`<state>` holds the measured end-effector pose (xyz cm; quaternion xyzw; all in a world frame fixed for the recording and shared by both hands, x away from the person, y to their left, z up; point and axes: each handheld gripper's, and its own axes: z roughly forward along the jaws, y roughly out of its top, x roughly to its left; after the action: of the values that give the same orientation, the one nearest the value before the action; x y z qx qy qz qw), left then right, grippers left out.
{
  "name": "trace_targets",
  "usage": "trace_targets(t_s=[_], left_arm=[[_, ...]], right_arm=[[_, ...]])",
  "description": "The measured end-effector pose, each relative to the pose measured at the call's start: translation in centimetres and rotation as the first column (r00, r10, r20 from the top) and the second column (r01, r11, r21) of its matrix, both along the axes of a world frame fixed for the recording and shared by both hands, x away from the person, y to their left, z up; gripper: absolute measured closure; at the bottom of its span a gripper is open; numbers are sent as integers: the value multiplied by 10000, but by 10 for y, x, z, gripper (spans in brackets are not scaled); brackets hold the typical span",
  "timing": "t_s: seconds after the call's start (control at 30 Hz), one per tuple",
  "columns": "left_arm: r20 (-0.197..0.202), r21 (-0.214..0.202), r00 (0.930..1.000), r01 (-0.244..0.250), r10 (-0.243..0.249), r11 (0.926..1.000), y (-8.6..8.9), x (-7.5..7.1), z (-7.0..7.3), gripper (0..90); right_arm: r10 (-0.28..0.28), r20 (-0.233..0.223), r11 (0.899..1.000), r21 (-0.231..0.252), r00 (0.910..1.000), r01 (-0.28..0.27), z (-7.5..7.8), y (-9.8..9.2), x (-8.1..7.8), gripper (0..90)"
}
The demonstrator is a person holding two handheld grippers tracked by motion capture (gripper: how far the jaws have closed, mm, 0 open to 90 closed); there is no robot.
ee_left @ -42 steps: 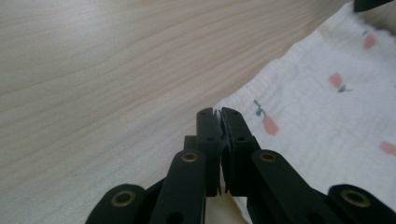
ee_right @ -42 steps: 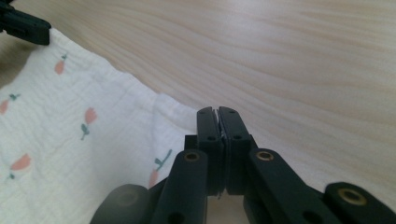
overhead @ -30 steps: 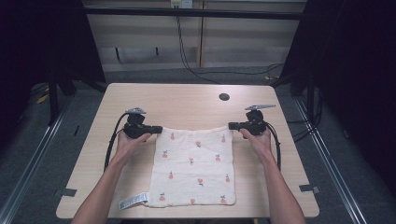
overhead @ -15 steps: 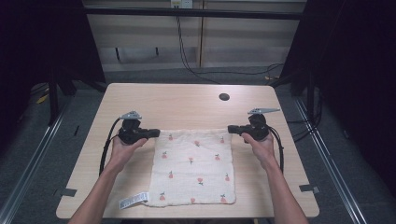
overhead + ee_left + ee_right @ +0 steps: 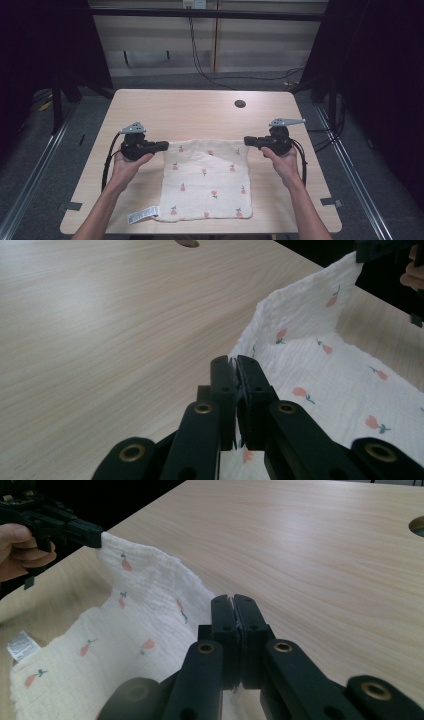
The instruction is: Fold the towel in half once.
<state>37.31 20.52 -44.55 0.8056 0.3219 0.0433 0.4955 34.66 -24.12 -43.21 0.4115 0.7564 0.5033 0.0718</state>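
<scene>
Above the table point(image 5: 150, 107), left gripper point(image 5: 161, 146) and right gripper point(image 5: 248, 141) each pinch a cloth point(image 5: 207, 182) corner (far edge lifted); folding it toward the person probably comes next.

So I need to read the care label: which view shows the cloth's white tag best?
The right gripper view: the tag is nearest there, at the cloth's far corner, print unreadable. The high view shows it small; the left gripper view shows just cloth.

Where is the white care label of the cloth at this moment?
In the high view, the care label lies flat on the table at the near left corner of the cloth, close to the table's near edge and beside the person's left forearm.
</scene>
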Motion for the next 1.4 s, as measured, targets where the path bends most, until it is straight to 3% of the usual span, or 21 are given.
trace_targets(t_s=[0.1,0.57,0.67,0.73,1.17,1.23,1.4], left_arm=[[48,-176,10000,1,-1,9998,3,-5,4,870],[532,5,9979,362,-362,9993,10,-32,20,870],[465,-484,9981,430,-407,9979,15,-37,24,869],[543,-157,9974,491,-482,9987,14,-42,25,870],[292,350,9963,802,-812,9962,23,-79,24,870],[59,254,9964,842,-843,9961,23,-82,20,869],[-199,743,9941,1080,-1068,9914,22,-94,9,869]], right_arm=[[113,141,9999,61,9998,-114,5,2,-5,892],[309,550,9995,-109,9980,-304,18,-1,-42,892],[262,621,9996,-116,9977,-255,21,-5,-50,892],[153,742,9998,-125,9971,-144,23,-7,-57,892],[675,613,9974,-278,9958,-659,21,-3,-94,892],[784,588,9965,-346,9952,-764,19,-2,-98,892],[786,254,9963,-377,9966,-776,8,-4,-103,892]])
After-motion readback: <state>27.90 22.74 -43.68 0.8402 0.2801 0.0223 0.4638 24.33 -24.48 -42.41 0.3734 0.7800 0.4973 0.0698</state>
